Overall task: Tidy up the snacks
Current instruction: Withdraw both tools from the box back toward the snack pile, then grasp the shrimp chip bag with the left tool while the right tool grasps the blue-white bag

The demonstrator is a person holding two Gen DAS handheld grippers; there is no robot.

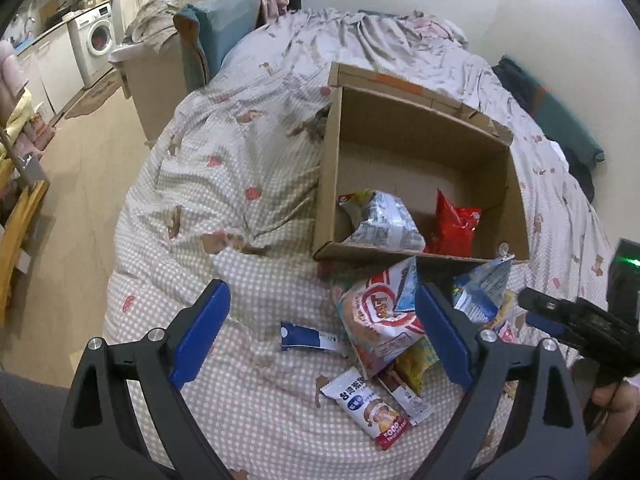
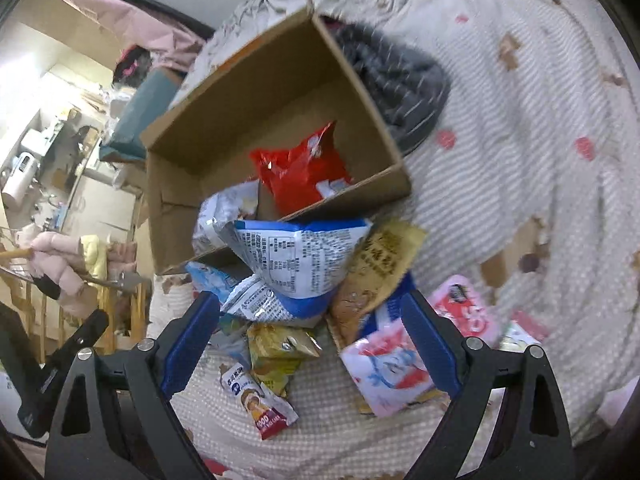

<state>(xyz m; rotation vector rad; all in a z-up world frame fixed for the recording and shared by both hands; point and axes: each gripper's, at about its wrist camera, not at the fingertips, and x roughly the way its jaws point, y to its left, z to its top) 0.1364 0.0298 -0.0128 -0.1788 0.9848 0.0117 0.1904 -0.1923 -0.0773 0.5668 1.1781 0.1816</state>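
Note:
An open cardboard box (image 1: 332,168) lies on the bed with a red bag (image 1: 456,228) and a silver-blue bag (image 1: 384,220) inside. Loose snacks are piled in front of it. My left gripper (image 1: 324,336) is open above a small blue packet (image 1: 304,338), with a red-and-white bread bag (image 1: 376,316) by its right finger. My right gripper (image 2: 308,340) is open over the pile. A blue-white bag (image 2: 296,260), a yellow bag (image 2: 276,352) and a pink-white packet (image 2: 388,368) lie between its fingers, none of them pressed. A stick packet (image 2: 256,404) lies nearest.
The checked quilt (image 1: 208,200) covers the bed. A grey garment (image 2: 400,80) lies behind the box and a dark green one (image 1: 560,120) by the wall. A teal cushion (image 1: 224,28) sits at the bed's head. The wooden floor (image 1: 80,184) and a washing machine (image 1: 96,36) are to the left.

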